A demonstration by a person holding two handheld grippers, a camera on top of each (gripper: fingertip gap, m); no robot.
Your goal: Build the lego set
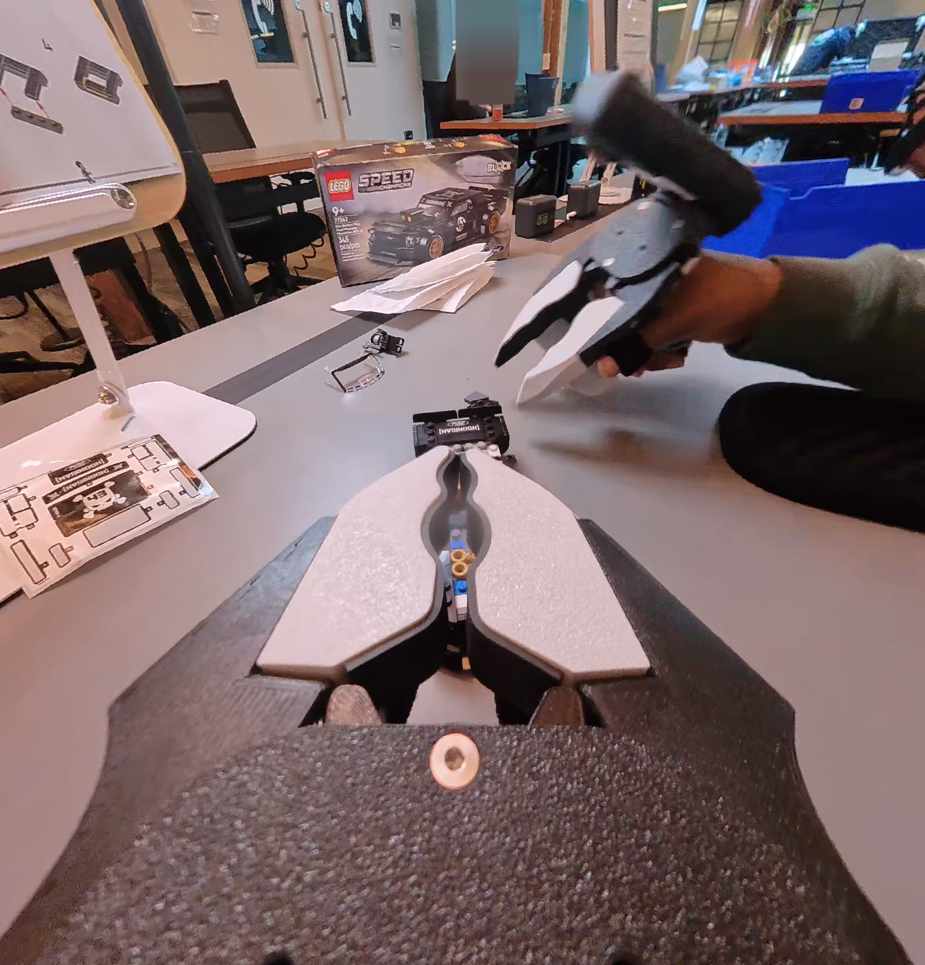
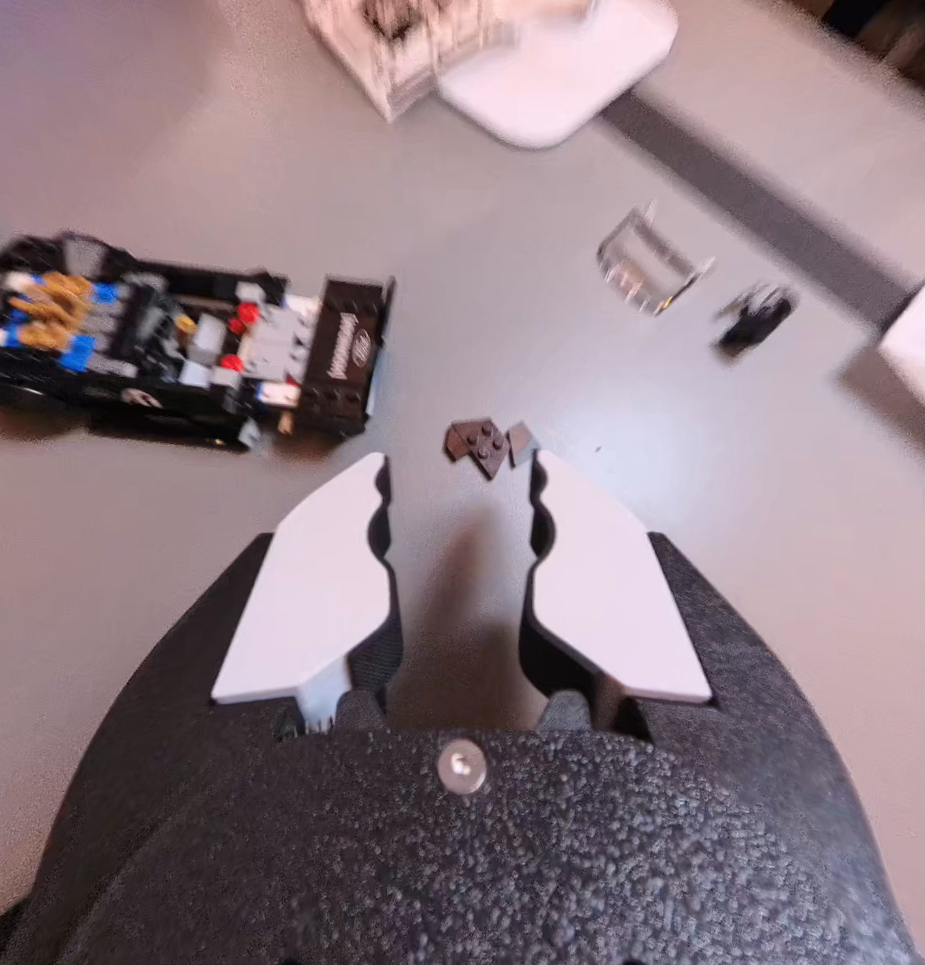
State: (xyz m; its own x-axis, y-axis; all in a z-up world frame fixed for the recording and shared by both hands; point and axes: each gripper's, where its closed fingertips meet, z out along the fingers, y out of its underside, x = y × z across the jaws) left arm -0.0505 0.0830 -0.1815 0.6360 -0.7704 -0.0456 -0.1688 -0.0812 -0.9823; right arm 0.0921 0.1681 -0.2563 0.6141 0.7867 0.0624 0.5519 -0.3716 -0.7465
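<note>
- Hidden: most of the half-built black Lego car (image 1: 459, 433), covered in the left wrist view by the left gripper (image 1: 459, 459); only the tail plate at 12 o'clock and a sliver of blue, tan and grey bricks in the finger gap visible.
- Left gripper: fingers pressed nearly together over the car; actual clamping hard to confirm, since the car appears to lie beneath them.
- Right wrist view: blurred by motion, yet showing the whole car (image 2: 178, 344) at 10 o'clock on the grey table (image 2: 502, 261), with red, blue and gold studs.
- Right gripper (image 2: 459, 459): released, fingers wide apart and empty, just short of a small dark wedge plate (image 2: 476, 441) at 12 o'clock with a small grey piece (image 2: 520, 441) touching its right side.
- Right gripper (image 1: 512, 376) also seen in the left wrist view at 2 o'clock, tips near the table, held by a hand (image 1: 706, 308).
- Clear windscreen piece (image 2: 648, 266) and a small black assembly (image 2: 753, 318) at 2 o'clock, smeared.
- Only in the left view: the printed set box (image 1: 418, 209) at 12 o'clock, white paper bags (image 1: 429, 287) before it, a sticker sheet (image 1: 95, 506) at 9 o'clock, and a white stand (image 1: 152, 423) bearing an instruction page, cut off at the top.
</note>
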